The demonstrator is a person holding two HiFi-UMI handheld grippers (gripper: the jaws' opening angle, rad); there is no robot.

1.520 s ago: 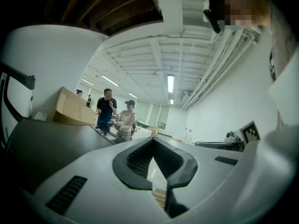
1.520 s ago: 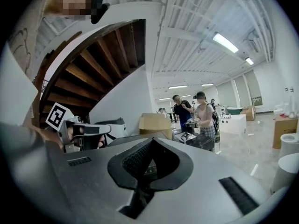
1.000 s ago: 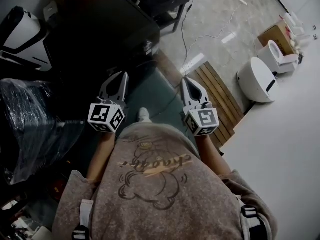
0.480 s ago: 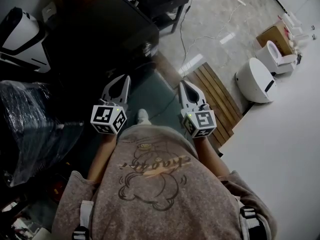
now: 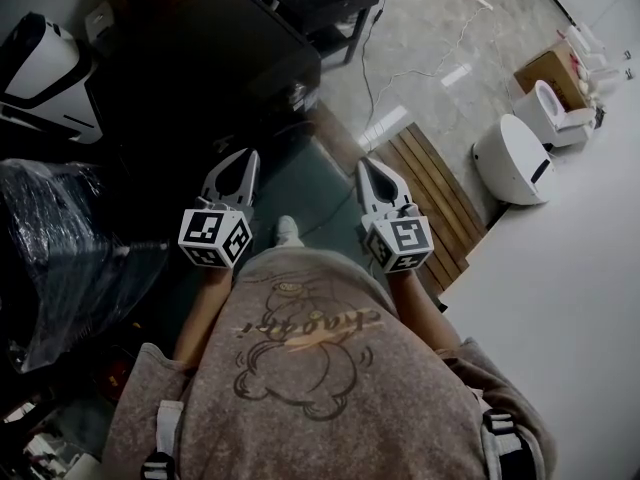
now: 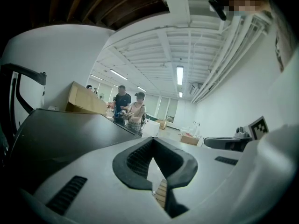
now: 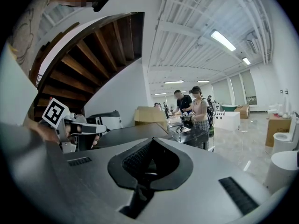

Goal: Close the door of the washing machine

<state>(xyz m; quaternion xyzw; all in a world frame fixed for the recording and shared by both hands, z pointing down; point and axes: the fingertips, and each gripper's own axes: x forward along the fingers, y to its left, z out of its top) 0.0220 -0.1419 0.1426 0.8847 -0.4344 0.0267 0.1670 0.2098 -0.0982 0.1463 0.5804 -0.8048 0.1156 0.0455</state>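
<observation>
The grey left claw point(image 5: 243, 164) and grey right claw point(image 5: 369, 171), both clenched empty at mid-frame, point toward a large dark box point(image 5: 200, 58) at upper left; no washing machine door is identifiable.

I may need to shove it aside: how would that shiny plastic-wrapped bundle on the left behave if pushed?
The plastic-wrapped bundle would probably dent rather than slide, since its film looks loose and crinkled. The glossy wrap could be slippery to grip. Its bulk hints that it may be heavy.
</observation>
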